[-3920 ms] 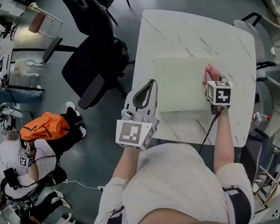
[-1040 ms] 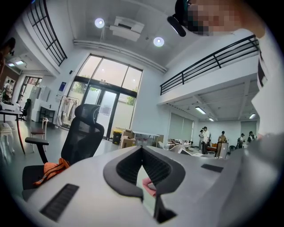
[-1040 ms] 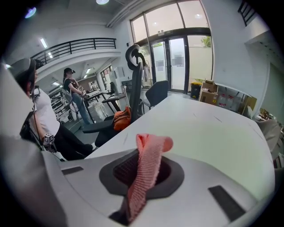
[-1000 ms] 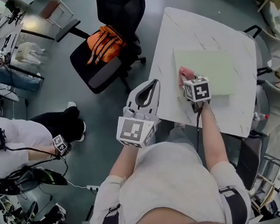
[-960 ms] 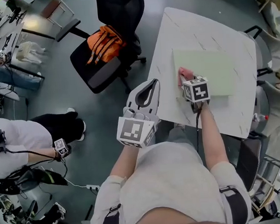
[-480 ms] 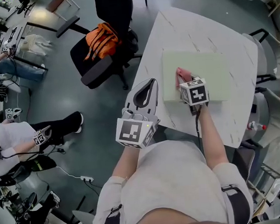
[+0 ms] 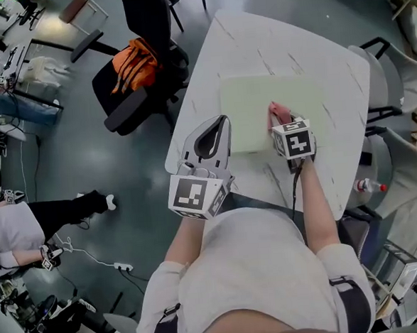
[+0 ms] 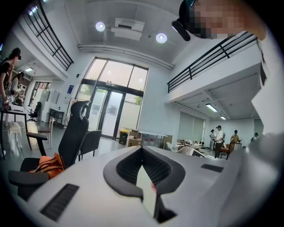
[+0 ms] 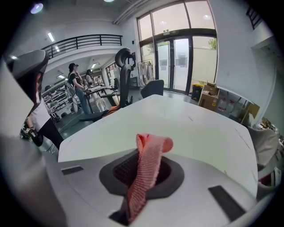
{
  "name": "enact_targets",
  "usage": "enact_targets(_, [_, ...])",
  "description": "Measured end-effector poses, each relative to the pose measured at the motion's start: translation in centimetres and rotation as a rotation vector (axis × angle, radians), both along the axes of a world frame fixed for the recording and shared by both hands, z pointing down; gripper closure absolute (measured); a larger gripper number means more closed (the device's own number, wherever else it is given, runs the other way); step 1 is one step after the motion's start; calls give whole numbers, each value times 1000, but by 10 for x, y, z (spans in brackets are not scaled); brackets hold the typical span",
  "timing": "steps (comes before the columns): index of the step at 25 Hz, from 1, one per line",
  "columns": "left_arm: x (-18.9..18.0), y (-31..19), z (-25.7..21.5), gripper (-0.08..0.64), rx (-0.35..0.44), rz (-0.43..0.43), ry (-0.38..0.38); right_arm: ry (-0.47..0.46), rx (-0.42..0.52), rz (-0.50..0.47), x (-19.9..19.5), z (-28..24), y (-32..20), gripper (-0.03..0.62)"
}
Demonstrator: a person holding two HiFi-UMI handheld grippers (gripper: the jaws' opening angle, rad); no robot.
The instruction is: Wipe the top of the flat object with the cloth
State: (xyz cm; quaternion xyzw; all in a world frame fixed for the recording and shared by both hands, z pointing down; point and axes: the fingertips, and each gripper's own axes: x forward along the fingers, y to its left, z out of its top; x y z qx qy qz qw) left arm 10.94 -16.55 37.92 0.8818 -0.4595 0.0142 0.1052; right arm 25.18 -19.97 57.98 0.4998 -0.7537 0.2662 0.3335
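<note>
A pale green flat board point(image 7: 247, 113) lies on the white marble table point(image 7: 285, 43). My right gripper point(image 7: 282, 123) is shut on a pink cloth point(image 7: 279, 112) that rests on the board near its front edge, right of the middle. In the right gripper view the cloth point(image 9: 148, 162) stands up folded out of the shut jaws point(image 9: 142, 177), with the board point(image 9: 199, 137) beyond. My left gripper point(image 7: 215, 124) is shut and holds nothing, hovering over the board's front left corner. Its view point(image 8: 143, 155) looks out level over the room.
A black office chair with an orange bag point(image 7: 134, 64) stands left of the table. Grey chairs point(image 7: 383, 64) crowd the right side, with a bottle point(image 7: 366, 185) low beside them. People point(image 7: 14, 233) stand on the floor at far left. The table's front edge point(image 7: 267, 194) lies close to my body.
My right gripper has slid the pink cloth rightward over the board, from its left edge toward the middle. The left gripper has stayed shut in the same pose.
</note>
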Motion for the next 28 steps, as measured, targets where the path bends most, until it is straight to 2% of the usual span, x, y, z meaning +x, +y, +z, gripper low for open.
enact_targets(7, [18,4,-1,545,-1,-8,2,43,2,44,61,1,3,561])
enact_targets(17, [25,14,2,545,5,-30,-5,82,3,138,132,6,8,561])
enact_targets(28, [30,18,-4,545,10,-30,-7,102,16,101,136,0,28,561])
